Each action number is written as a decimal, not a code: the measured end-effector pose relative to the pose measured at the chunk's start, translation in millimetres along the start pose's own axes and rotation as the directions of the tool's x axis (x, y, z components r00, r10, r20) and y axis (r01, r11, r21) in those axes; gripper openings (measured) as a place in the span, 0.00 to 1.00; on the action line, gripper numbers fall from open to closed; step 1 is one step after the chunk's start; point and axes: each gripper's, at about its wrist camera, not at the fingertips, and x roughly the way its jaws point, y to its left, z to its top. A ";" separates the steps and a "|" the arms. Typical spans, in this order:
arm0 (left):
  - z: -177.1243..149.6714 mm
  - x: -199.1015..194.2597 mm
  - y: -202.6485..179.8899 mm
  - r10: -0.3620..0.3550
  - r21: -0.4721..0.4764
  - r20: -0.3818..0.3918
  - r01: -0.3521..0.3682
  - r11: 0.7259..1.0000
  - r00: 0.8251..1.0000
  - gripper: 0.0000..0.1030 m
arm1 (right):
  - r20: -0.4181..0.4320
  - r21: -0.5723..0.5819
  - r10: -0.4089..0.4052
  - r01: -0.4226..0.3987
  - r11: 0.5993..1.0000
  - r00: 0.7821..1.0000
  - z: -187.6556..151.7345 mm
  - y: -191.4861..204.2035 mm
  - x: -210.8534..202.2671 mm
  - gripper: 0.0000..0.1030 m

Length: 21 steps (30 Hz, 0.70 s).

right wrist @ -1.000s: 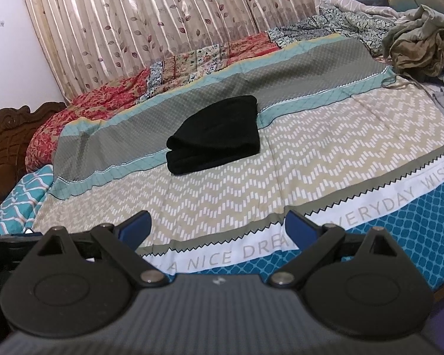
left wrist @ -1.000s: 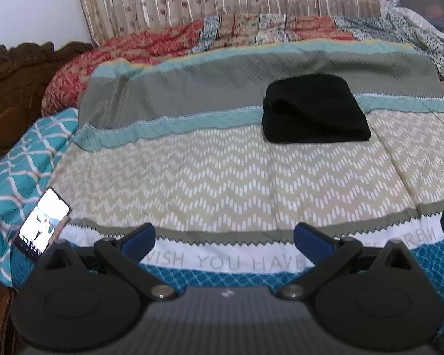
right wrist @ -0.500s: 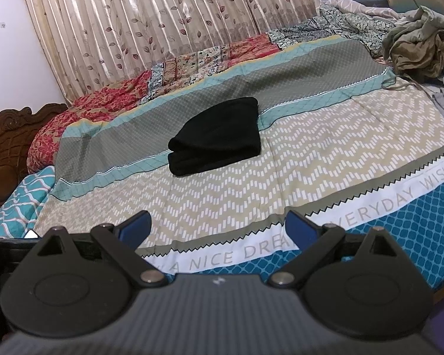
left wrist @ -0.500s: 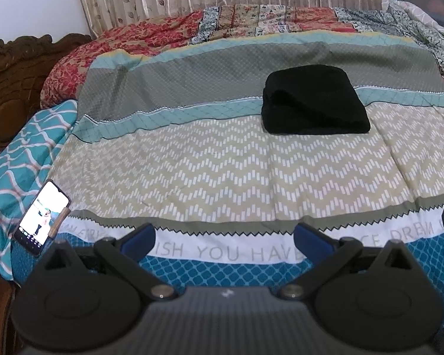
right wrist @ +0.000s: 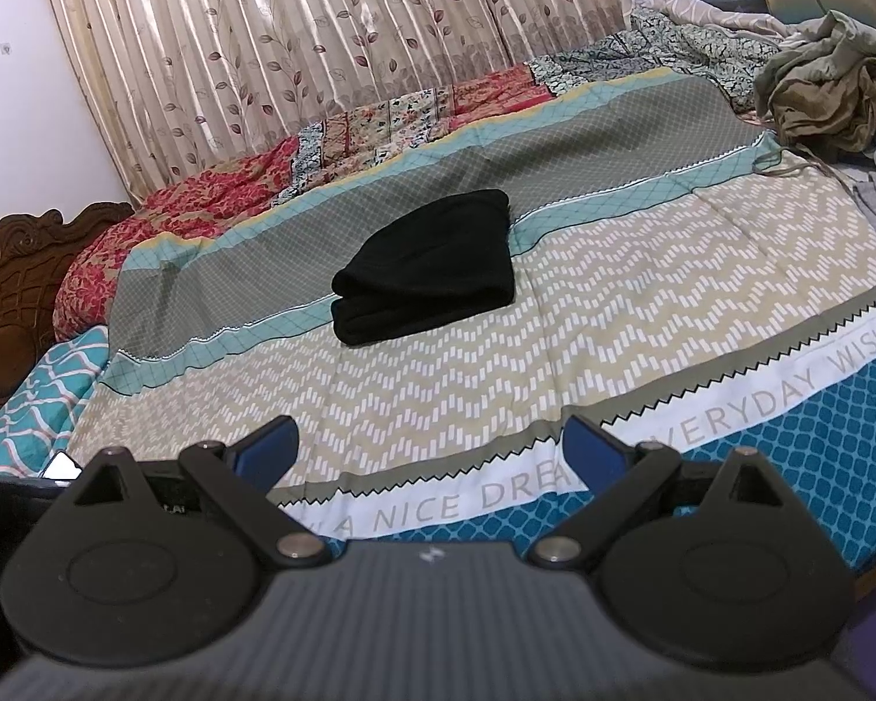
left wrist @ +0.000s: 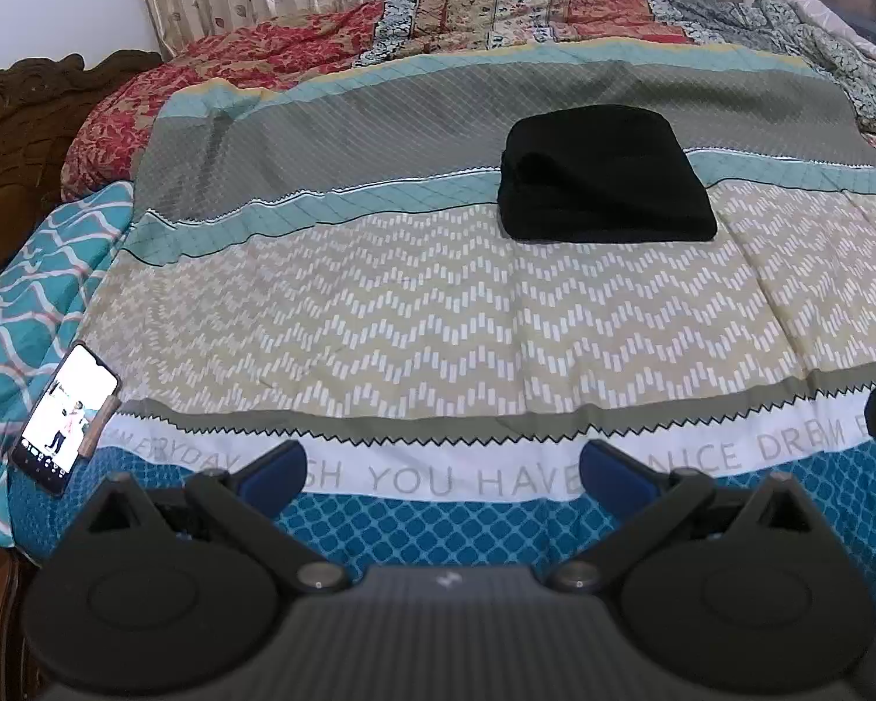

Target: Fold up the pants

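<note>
Pants folded, sitting mid-bed

Pants point(left wrist: 604, 175) point(right wrist: 429, 266): black, folded into a compact stacked bundle, lying flat on the bedspread point(left wrist: 438, 315) point(right wrist: 613, 304), straddling the grey band and the teal stripe, front edge just reaching the beige zigzag section. Well apart from both grippers, nothing touching them.

Left gripper point(left wrist: 441, 467): hovering low over the near edge of the bed, above the white strip with printed lettering. Blue-padded fingers point(left wrist: 277, 467) spread wide, nothing between them.

Right gripper point(right wrist: 429, 447): same deal, fingers point(right wrist: 590, 444) wide apart and empty, parked over the lettered strip and blue lattice border.

Phone point(left wrist: 64, 417) with lit screen off to the left, resting on the teal wavy-pattern fabric near the bed's edge. Carved wooden headboard point(right wrist: 23, 269) further left. Red floral quilt point(left wrist: 233, 58) bunched along the far side under leaf-print curtains point(right wrist: 321, 29). Heap of crumpled olive clothing point(right wrist: 823, 87) at far right in the right wrist view.
</note>
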 end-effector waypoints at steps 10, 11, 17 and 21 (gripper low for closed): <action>-1.6 2.5 -1.1 -0.003 0.009 -0.010 0.003 1.000 1.000 1.00 | -0.022 0.014 0.001 0.000 1.000 1.000 -2.7 -4.8 3.7 0.96; -1.5 2.9 -1.2 -0.004 0.009 -0.012 0.004 1.000 1.000 1.00 | -0.023 0.013 0.001 0.000 1.000 1.000 -3.0 -4.4 3.7 0.96; -3.1 4.6 -1.8 -0.014 0.015 -0.018 0.014 1.000 1.000 1.00 | -0.025 0.012 -0.001 0.001 1.000 1.000 -3.1 -3.6 2.9 0.96; -3.6 5.8 -0.5 -0.014 0.010 -0.023 0.014 1.000 1.000 1.00 | -0.032 0.013 -0.001 0.002 1.000 0.999 -2.8 -3.6 3.4 0.96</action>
